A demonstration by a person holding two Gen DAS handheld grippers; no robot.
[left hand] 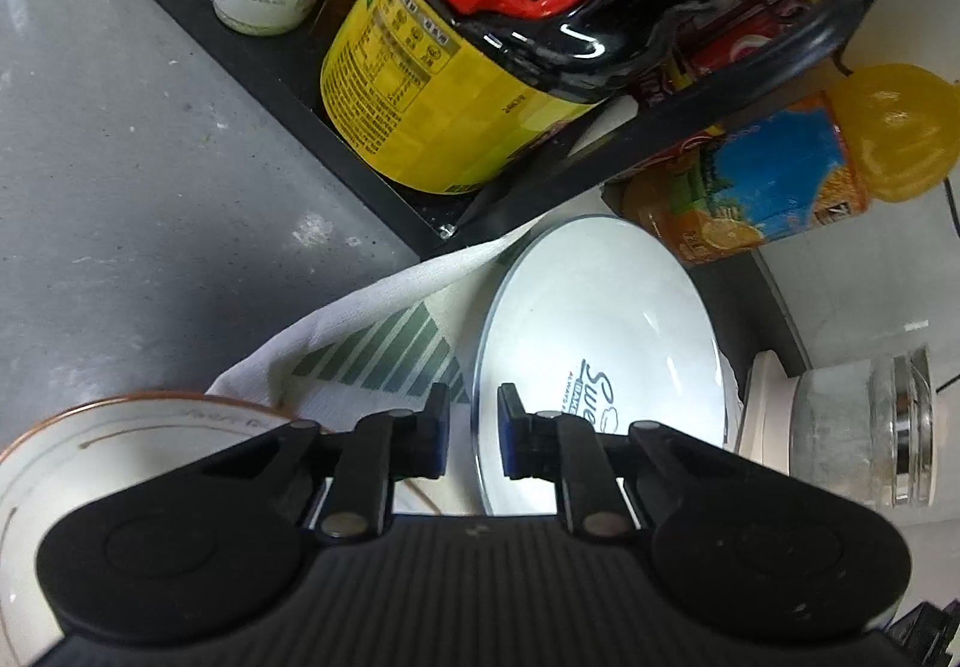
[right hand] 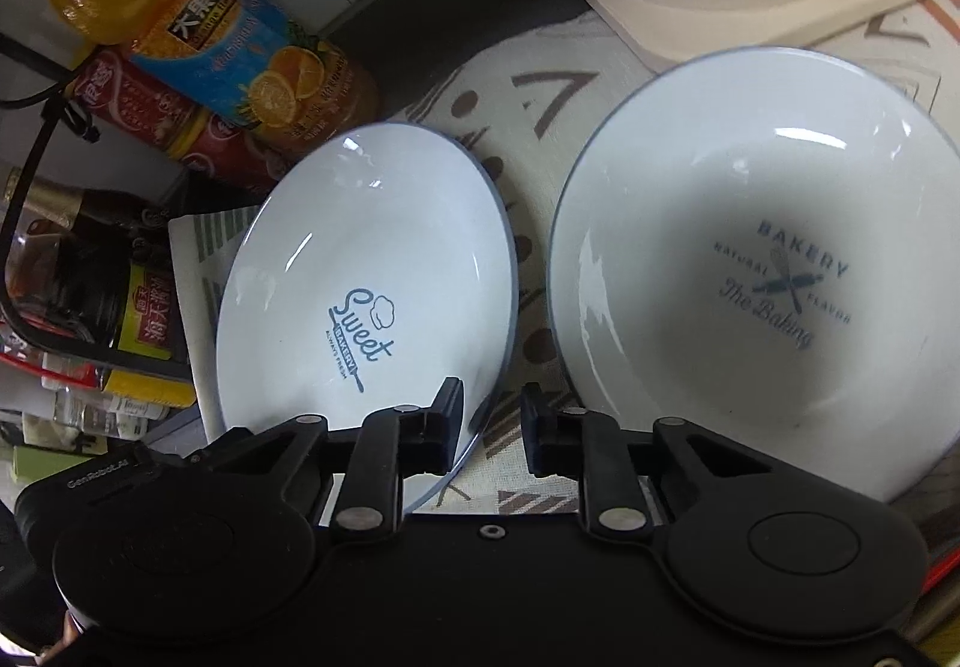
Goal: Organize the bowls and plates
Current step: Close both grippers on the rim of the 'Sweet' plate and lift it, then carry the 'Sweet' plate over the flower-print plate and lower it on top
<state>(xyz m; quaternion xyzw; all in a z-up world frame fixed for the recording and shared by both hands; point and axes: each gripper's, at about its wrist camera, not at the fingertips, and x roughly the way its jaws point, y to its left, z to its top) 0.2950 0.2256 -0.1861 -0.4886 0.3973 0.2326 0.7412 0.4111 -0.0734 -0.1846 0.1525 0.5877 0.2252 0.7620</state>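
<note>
Though narrowly apart, left fingers (left hand: 435, 427) and right fingers (right hand: 447, 421) astride plate (right hand: 360, 247) rim (juice bottle (right hand: 240, 49) behind).

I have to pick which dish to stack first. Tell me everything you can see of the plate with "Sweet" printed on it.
The plate is white and glossy, like glazed ceramic, shallow, with a thin grey-blue rim and dark blue "Sweet" lettering with a small cloud outline inside. It looks clean and empty. It sits tilted on the patterned cloth, beside the "Bakery" bowl, apart from it. Its near rim edge lies between the jaws of each gripper, left and right; contact is unclear.
</note>
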